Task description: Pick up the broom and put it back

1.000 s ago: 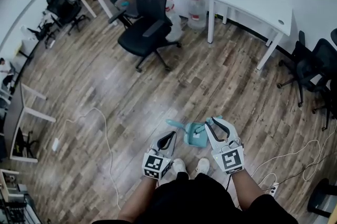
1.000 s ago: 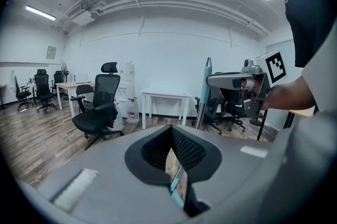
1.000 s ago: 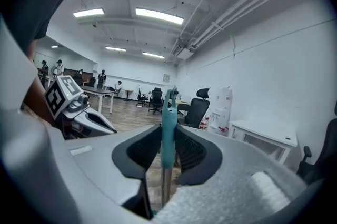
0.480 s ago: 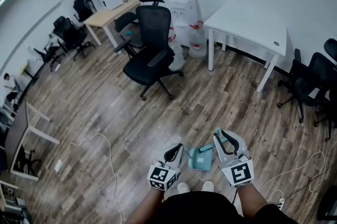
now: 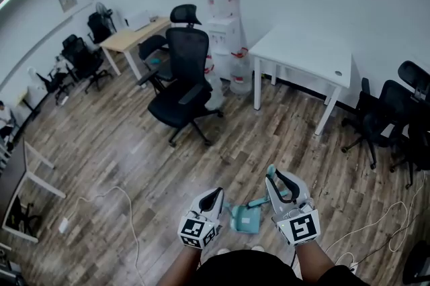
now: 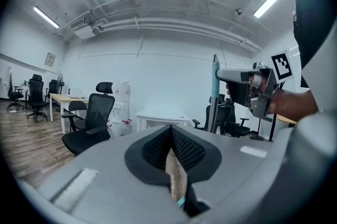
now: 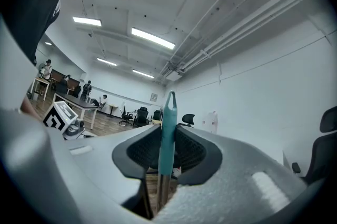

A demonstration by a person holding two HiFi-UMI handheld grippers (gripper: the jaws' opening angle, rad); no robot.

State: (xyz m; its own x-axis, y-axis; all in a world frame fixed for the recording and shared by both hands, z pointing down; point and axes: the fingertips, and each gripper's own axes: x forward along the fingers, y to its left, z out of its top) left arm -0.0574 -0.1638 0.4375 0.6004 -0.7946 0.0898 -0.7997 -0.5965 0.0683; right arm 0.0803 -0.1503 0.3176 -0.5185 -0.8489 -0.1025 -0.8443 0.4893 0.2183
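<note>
A slim broom handle with a teal tip [image 7: 168, 128] stands upright between the jaws of my right gripper [image 7: 167, 136], which is shut on it. In the head view the right gripper [image 5: 275, 176] is at the lower middle, with the teal tip [image 5: 271, 171] at its front. The handle slants down to a teal dustpan [image 5: 243, 219] low between both grippers; the broom's head is hidden. My left gripper [image 5: 216, 193] hovers left of the dustpan. Its jaws [image 6: 171, 131] meet at the tips with nothing seen between the pads. The left gripper view shows the handle [image 6: 215, 91] at the right.
A black office chair [image 5: 181, 86] stands on the wooden floor ahead. A white table [image 5: 302, 53] and stacked water bottles [image 5: 223, 29] are at the far wall. More black chairs [image 5: 390, 117] stand at the right. Cables [image 5: 127, 211] trail over the floor at the left.
Both grippers have risen, the right one still holding the broom handle. The head view has tilted up, showing more of the far wall and less of the floor near the feet.
</note>
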